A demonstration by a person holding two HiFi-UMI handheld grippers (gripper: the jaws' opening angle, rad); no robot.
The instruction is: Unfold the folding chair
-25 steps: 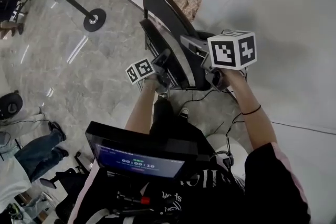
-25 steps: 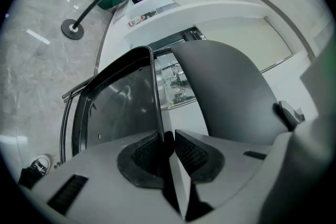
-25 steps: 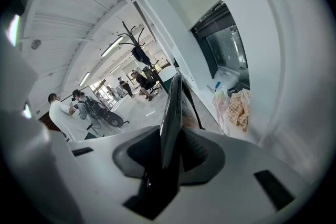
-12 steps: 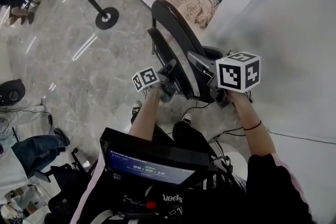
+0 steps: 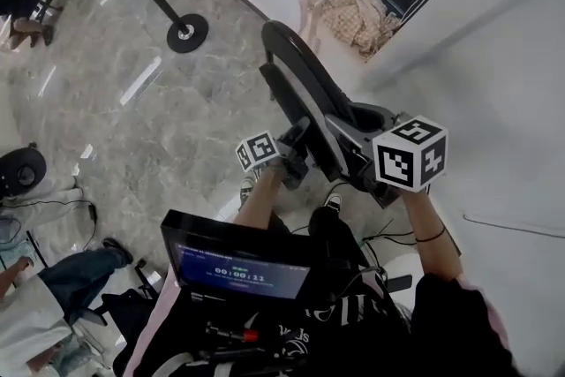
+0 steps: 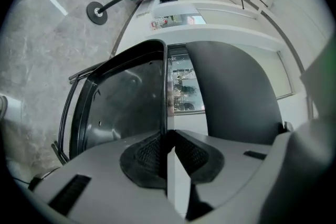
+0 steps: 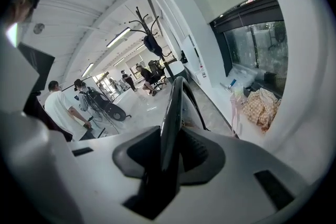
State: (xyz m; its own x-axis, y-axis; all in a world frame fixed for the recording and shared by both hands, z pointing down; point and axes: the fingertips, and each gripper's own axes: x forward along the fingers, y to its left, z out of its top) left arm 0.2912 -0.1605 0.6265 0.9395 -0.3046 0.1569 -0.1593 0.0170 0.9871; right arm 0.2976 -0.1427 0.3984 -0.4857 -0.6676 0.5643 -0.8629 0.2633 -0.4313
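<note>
Black chair: folded nearly flat, upright in front of the person, over the grey stone floor and next to a white wall.
Left gripper: jaws almost together, pinching the thin edge of one half of the chair.
Right gripper: jaws somewhat wider, clamped on the curved rim of the other half.
Gap: only a narrow slot shows between the two halves in the left gripper view.
Done: both grips look set, one on each half.
Left: the whole spread, by my reading; the halves are not yet pulled apart, and no view shows whether the legs are on the floor.
</note>
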